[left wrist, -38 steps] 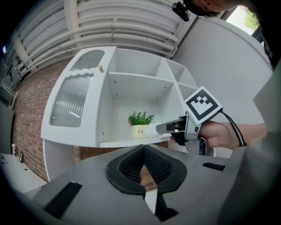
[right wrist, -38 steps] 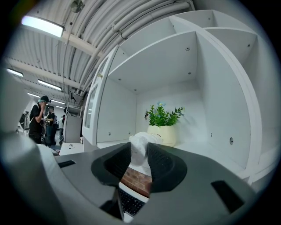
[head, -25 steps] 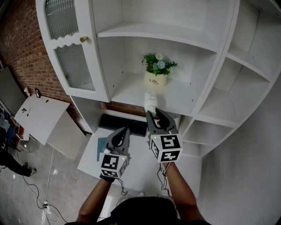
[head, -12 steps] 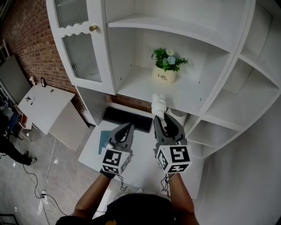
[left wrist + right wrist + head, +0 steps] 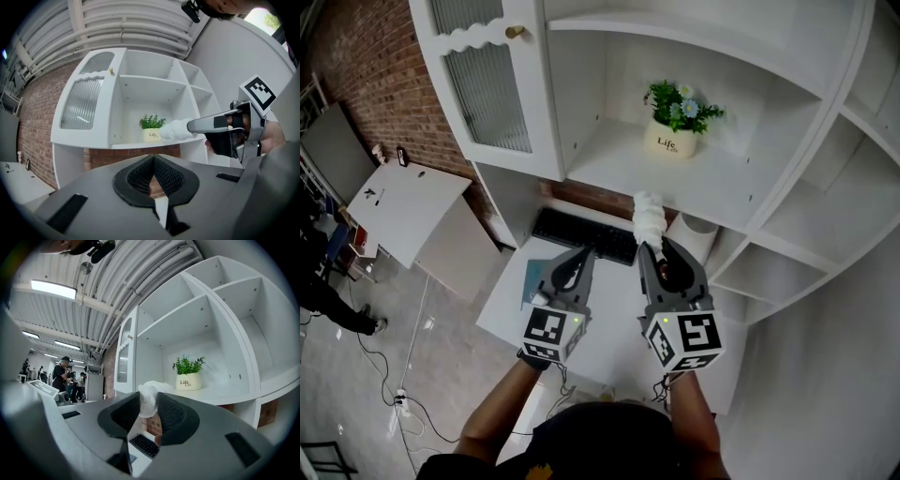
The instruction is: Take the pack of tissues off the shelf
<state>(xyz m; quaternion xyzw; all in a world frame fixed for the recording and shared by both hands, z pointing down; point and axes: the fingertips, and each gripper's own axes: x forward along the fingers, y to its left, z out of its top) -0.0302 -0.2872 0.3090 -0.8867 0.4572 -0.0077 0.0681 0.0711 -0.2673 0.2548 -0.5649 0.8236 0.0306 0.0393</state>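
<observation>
Leftmost, a brick wall [image 5: 366, 84] stands behind a white panel [image 5: 408, 197], and cables [image 5: 408, 412] trail over the grey floor [image 5: 356, 394] below. Next comes the cupboard's door [image 5: 483, 89], ribbed glass with a small gold knob [image 5: 516, 31], closed over the left compartment beside the open shelf [image 5: 609, 173]. Under the shelf a white desk [image 5: 609, 342] carries a black keyboard [image 5: 581, 234] at the back and a teal sheet [image 5: 530, 281] near its left edge.

The left tool [image 5: 577, 261] hovers over the desk, pointing level toward the cupboard. Its jaws meet at the tips with nothing between them; only brick shows through the gap behind the tips. Just beside it, the right tool [image 5: 652, 251] is held a little further forward, also about level. Its jaws stand narrow, pressed on the near end of the pack [image 5: 649, 216]. The pack is white and crinkled. It sticks out ahead of the jaws with its far end at the shelf's front edge; whether it touches the shelf there I cannot tell.

Farther back on the same shelf, right of the pack and apart from it, stands a plant [image 5: 673, 131] in a cream pot. A white cylinder [image 5: 698, 234] stands below the shelf, just right of the pack. Beyond it are the cupboard's open side compartments [image 5: 787, 234].
</observation>
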